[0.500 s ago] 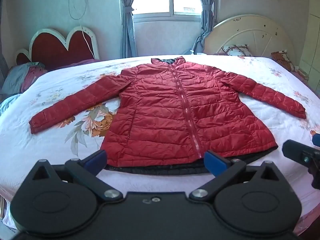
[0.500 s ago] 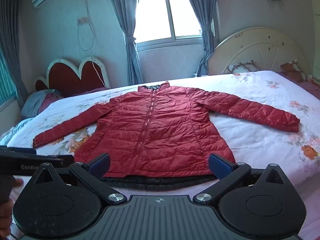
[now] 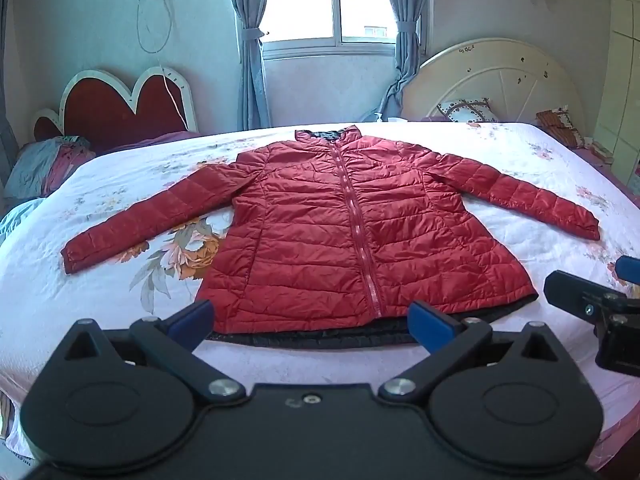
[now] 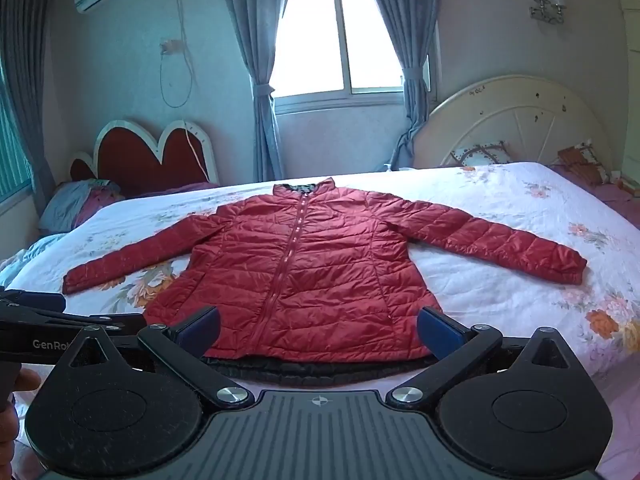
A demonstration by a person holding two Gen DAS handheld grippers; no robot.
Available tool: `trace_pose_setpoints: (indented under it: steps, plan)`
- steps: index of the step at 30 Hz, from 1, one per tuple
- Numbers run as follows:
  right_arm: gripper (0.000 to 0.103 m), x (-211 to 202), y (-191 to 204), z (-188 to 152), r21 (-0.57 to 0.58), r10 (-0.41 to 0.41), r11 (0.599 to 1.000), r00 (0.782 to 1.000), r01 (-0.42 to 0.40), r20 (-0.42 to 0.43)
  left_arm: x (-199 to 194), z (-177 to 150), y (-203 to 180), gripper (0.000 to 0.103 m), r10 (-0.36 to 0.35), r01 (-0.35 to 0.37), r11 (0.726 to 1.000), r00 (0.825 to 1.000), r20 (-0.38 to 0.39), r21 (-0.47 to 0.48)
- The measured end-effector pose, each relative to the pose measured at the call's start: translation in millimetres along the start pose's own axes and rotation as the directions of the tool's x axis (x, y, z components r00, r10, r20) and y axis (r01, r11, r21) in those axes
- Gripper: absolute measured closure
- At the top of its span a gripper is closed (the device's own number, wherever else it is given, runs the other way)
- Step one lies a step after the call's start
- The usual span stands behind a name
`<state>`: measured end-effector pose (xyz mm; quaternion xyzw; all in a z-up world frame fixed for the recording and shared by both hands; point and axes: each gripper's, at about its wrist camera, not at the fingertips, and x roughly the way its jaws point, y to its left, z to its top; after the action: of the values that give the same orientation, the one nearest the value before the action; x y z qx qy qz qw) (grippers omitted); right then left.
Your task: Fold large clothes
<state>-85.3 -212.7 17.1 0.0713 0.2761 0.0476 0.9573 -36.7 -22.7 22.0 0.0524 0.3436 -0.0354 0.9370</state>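
Holding your left gripper (image 3: 310, 322) and right gripper (image 4: 318, 326) tilted downward, jaws fully spread, empty, short of the hem. Red jacket (image 3: 352, 236): flat on bed (image 3: 520, 152), collar toward window, sleeves outstretched sideways.

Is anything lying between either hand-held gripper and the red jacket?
Nothing visible: only bare floral bedspread separates the open left hand-held gripper and open right hand-held gripper from the red jacket.

One red jacket (image 3: 352, 236), two hand-held grippers, two headboards, one window (image 3: 326, 0).
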Motion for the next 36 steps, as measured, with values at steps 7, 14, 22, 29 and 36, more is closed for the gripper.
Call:
trace_pose_setpoints:
  steps: [7, 14, 22, 29, 36]
  plan:
    - [0.000, -0.6, -5.9, 2.7, 0.009, -0.002, 1.000, 1.000, 0.002, -0.001, -0.7, 2.6, -2.2, 0.000, 0.004, -0.004, 1.000, 1.000, 0.004, -0.001]
    - [0.000, -1.4, -9.1, 2.8, 0.008, -0.003, 1.000, 1.000, 0.003, 0.005, -0.5, 2.9, -3.1, 0.000, 0.005, -0.005, 1.000, 1.000, 0.004, -0.005]
    - [0.000, 0.0, -12.5, 4.8, 0.013, -0.002, 1.000, 1.000, 0.002, 0.006, 2.3, 2.7, -6.1, 0.000, 0.002, -0.002, 1.000, 1.000, -0.002, -0.006]
    - [0.000, 2.3, -16.7, 9.6, 0.018, -0.004, 1.000, 1.000, 0.004, 0.005, 3.7, 3.5, -7.8, 0.000, 0.003, -0.003, 1.000, 1.000, -0.002, -0.007]
    - [0.000, 4.1, -17.7, 9.0, 0.020, -0.003, 1.000, 1.000, 0.003, 0.005, 6.3, 5.3, -10.1, 0.000, 0.005, -0.005, 1.000, 1.000, -0.004, -0.005]
